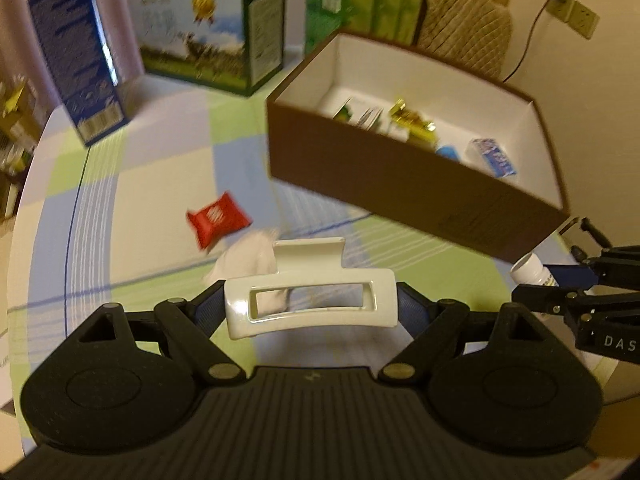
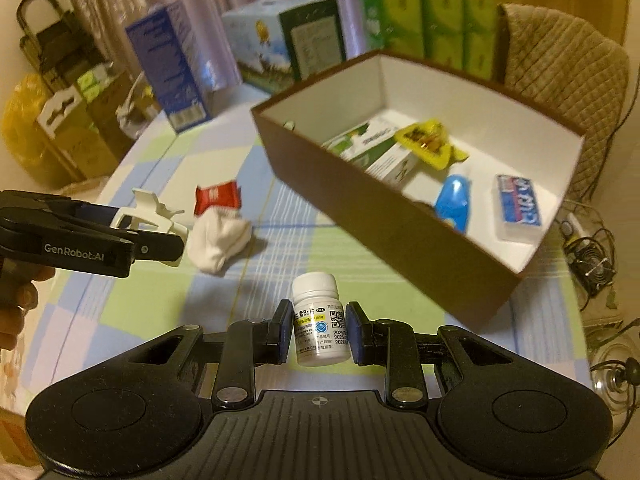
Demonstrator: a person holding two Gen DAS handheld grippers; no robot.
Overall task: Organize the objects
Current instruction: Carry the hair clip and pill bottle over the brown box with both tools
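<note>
Left claw: white hair clip pinched, held above tabletop. Right claw: pill bottle pinched, held aloft. Step judged: carry. Next: release of both into brown box.

Warm dim light, motion blur, fisheye edges
</note>
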